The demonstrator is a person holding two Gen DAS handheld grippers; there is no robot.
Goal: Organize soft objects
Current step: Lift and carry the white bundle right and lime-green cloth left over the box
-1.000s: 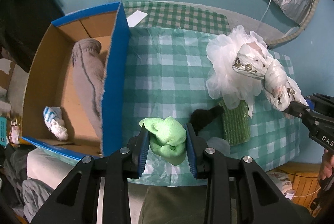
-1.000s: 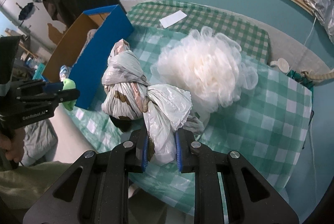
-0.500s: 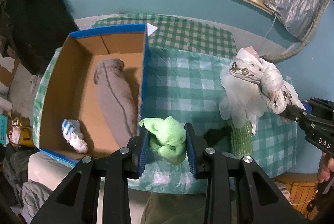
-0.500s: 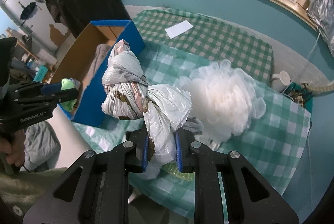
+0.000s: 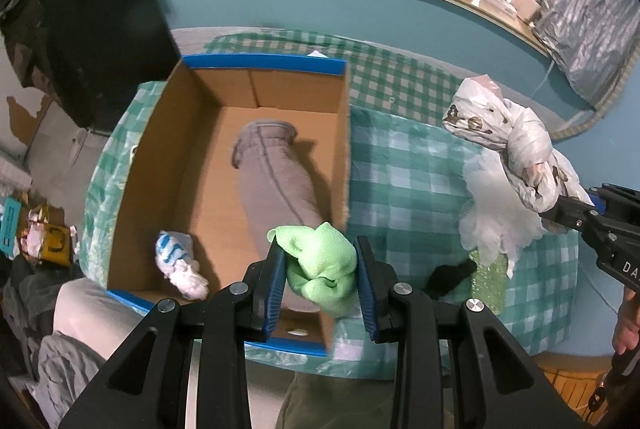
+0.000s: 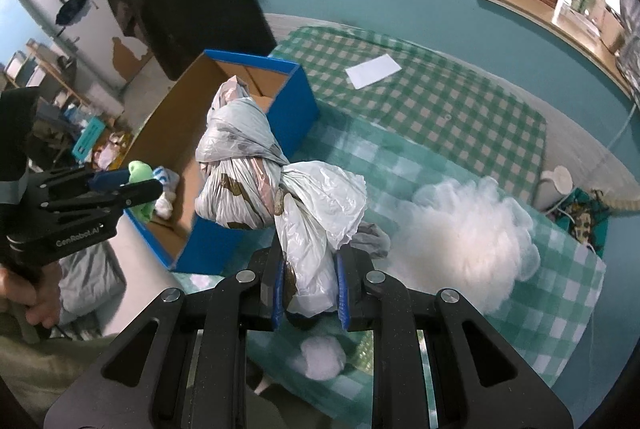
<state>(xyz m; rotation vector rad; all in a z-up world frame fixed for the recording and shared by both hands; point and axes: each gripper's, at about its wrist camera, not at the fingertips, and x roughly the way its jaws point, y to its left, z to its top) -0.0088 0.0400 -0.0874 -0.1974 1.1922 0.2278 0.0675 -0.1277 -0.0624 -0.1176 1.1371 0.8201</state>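
My left gripper [image 5: 321,277] is shut on a light green cloth [image 5: 322,261] and hangs over the near right corner of the open cardboard box [image 5: 280,97] with blue edges. Inside the box lie a grey garment [image 5: 276,173] and a small blue-and-white bundle [image 5: 176,259]. My right gripper [image 6: 310,283] is shut on a knotted white plastic bag bundle [image 6: 256,181], held in the air to the right of the box. In the right wrist view the left gripper [image 6: 134,185] with the green cloth [image 6: 140,173] shows above the box [image 6: 298,101].
On the green checked tablecloth [image 5: 404,169] lie a white mesh puff [image 6: 468,233], a green glittery item [image 5: 486,283], a dark cloth [image 5: 448,275], a small white ball [image 6: 322,357] and a white paper [image 6: 374,71]. Clutter sits on the floor at left.
Both grippers have moved left toward the box and risen, each keeping its hold. The left gripper's cloth now hangs over the box corner rather than over the tablecloth.
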